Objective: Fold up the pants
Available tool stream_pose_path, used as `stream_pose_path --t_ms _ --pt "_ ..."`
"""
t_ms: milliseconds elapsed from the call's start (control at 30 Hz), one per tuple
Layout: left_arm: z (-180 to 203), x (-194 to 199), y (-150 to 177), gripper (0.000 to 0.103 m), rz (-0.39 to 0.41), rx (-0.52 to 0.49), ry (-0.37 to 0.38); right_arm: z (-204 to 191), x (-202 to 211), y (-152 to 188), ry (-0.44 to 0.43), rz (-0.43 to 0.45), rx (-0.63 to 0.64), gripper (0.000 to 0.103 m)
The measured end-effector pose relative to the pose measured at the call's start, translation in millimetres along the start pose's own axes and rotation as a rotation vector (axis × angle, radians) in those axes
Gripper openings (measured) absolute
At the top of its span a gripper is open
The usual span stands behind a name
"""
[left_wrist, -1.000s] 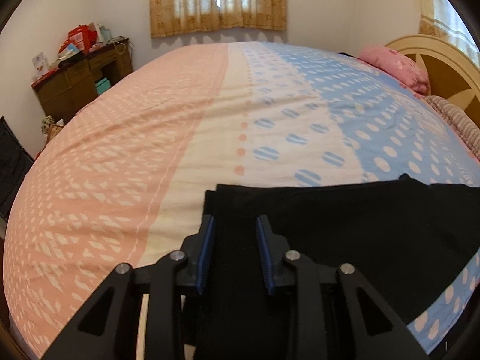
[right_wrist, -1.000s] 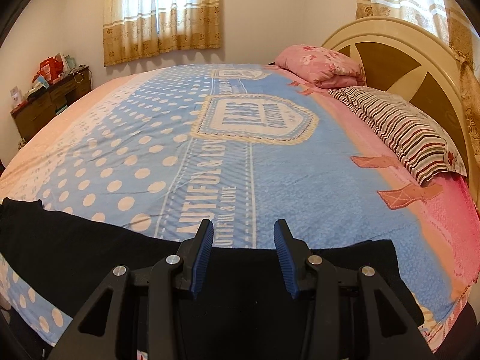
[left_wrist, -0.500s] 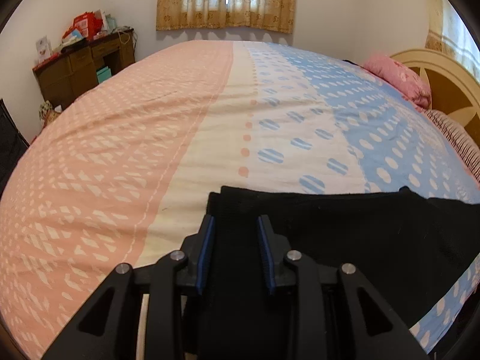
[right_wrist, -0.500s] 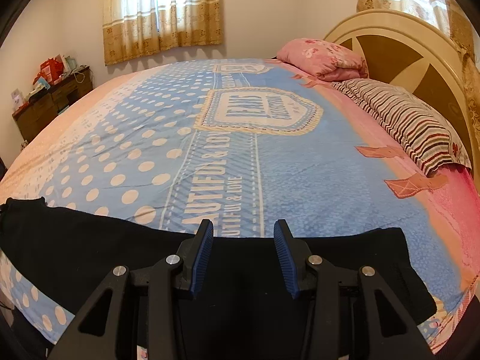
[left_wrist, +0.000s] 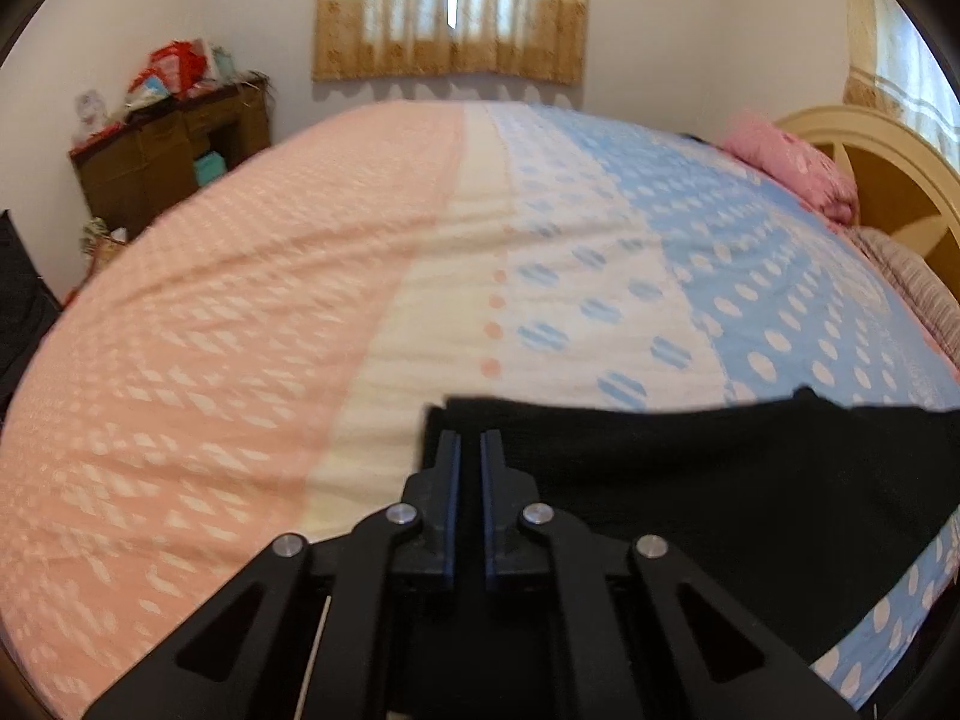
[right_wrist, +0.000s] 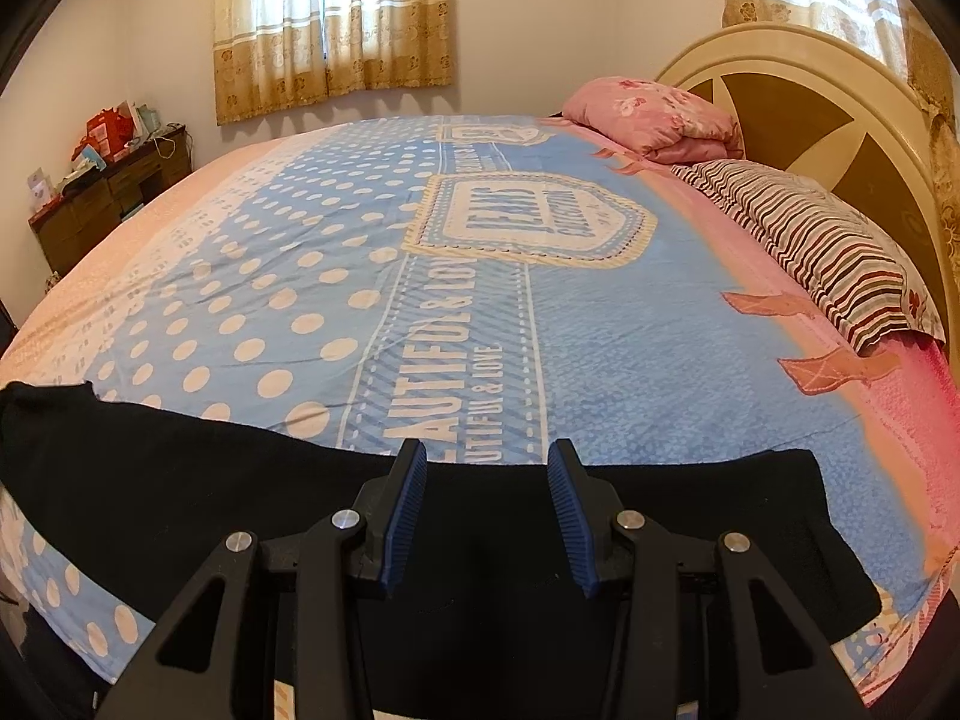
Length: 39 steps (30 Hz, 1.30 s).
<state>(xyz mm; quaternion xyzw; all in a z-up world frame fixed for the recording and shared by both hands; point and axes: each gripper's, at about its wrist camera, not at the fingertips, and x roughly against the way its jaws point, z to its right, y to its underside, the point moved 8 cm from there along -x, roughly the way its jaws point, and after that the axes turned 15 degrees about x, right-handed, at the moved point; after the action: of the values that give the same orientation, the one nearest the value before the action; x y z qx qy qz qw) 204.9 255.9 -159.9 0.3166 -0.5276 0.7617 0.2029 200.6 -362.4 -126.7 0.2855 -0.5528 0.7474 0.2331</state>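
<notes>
Pants: the black pants (left_wrist: 750,480) lie flat in a long band along the near edge of the bed (left_wrist: 240,330). They look soft, thick and dark, with no pattern.
Pants ends: one end has a straight, square edge near the left gripper; the other end shows a square corner in the right view (right_wrist: 780,516).
Left gripper: the left gripper (left_wrist: 470,450) sits at the pants' end. Its jaws have just been closing and are now almost together, with only a thin gap. Black cloth lies under them, but I cannot tell if any is pinched.
Right gripper: the right gripper (right_wrist: 486,468) is over the far edge of the pants. Its jaws stand apart and hold nothing.
Bed cover: smooth cloth, pink, cream and blue, with white dots and big letters.
Pillows: a puffy pink pillow (right_wrist: 654,120) and a striped pillow (right_wrist: 828,252) by the round wooden headboard (right_wrist: 840,96).
Desk: a brown wooden desk (left_wrist: 174,168) with small things piled on top.
Curtains: thin, yellow-brown curtains (right_wrist: 330,24) with a flower edge.
</notes>
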Motion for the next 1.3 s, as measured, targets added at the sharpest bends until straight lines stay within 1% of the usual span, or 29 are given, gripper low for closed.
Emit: stream_pose_path --t_ms 100,167,233,267,300,367,400,467,500,533,567,633,667,700,733,767,800,833,900,933,967,1000,1067,1167,1300 --pt "-16 -2 -3 0.007 -0.033 0.052 -0.005 1 -1 0 -0.001 0.002 -0.008 0.044" --pt "-12 -12 4 0.007 -0.054 0.014 0.001 1 -4 2 -0.004 -0.008 -0.019 0.044" --pt "-6 -13 6 0.008 -0.035 -0.024 -0.01 0 -5 5 -0.006 -0.021 -0.02 0.044" --pt "-3 -11 6 0.015 -0.035 -0.028 0.002 0 -4 7 -0.003 -0.029 -0.014 0.044" --pt "-1 -8 5 0.017 -0.029 -0.032 0.002 0 -2 9 0.003 -0.033 -0.008 0.044" --pt "-2 0 4 0.029 -0.005 -0.039 -0.023 2 6 18 0.005 -0.036 0.0 0.044" --pt "0 9 3 0.031 0.021 -0.042 -0.017 3 9 27 0.0 -0.05 -0.001 0.046" --pt "1 20 4 0.039 0.046 -0.033 0.0 5 10 45 -0.004 -0.088 -0.01 0.057" --pt "3 26 6 0.04 0.054 -0.031 0.01 5 9 58 -0.012 -0.117 -0.017 0.058" --pt "6 31 9 0.044 0.058 -0.037 0.029 3 7 66 -0.023 -0.138 -0.016 0.058" --pt "12 34 13 0.051 0.056 -0.051 0.044 0 1 80 -0.036 -0.182 -0.008 0.058" --pt "19 28 24 0.058 0.027 -0.088 0.032 -7 6 86 0.003 -0.141 0.061 0.058" --pt "20 20 32 0.058 0.0 -0.111 0.015 -10 9 86 0.025 -0.138 0.094 0.058" --pt "20 11 39 0.058 -0.032 -0.13 -0.011 -11 11 85 0.023 -0.14 0.097 0.058" --pt "20 6 42 0.057 -0.027 -0.157 -0.039 -9 15 82 0.002 -0.129 0.074 0.058" --pt "22 7 41 0.057 -0.009 -0.176 -0.055 -1 24 78 -0.026 -0.089 0.023 0.058" --pt "24 9 39 0.057 -0.009 -0.179 -0.069 12 33 73 -0.03 -0.044 -0.036 0.058" --pt "26 12 36 0.057 -0.008 -0.163 -0.057 23 38 71 -0.021 -0.025 -0.068 0.058" --pt "31 20 30 0.06 0.003 -0.13 -0.019 59 51 70 0.034 0.016 -0.163 0.058" --pt "32 23 28 0.065 0.009 -0.127 -0.015 84 56 73 0.052 0.025 -0.234 0.058" --pt "35 26 26 0.07 0.019 -0.129 -0.01 99 57 76 0.053 0.027 -0.283 0.058" --pt "42 30 24 0.072 0.032 -0.134 0.004 119 57 81 0.051 0.026 -0.349 0.058" --pt "54 32 26 0.077 0.033 -0.142 0.029 143 50 90 0.043 -0.002 -0.419 0.058" --pt "77 25 33 0.078 0.007 -0.163 0.065 161 34 96 0.003 -0.041 -0.461 0.058" --pt "107 18 46 0.078 -0.025 -0.2 0.103 172 18 104 0.008 -0.079 -0.47 0.057"
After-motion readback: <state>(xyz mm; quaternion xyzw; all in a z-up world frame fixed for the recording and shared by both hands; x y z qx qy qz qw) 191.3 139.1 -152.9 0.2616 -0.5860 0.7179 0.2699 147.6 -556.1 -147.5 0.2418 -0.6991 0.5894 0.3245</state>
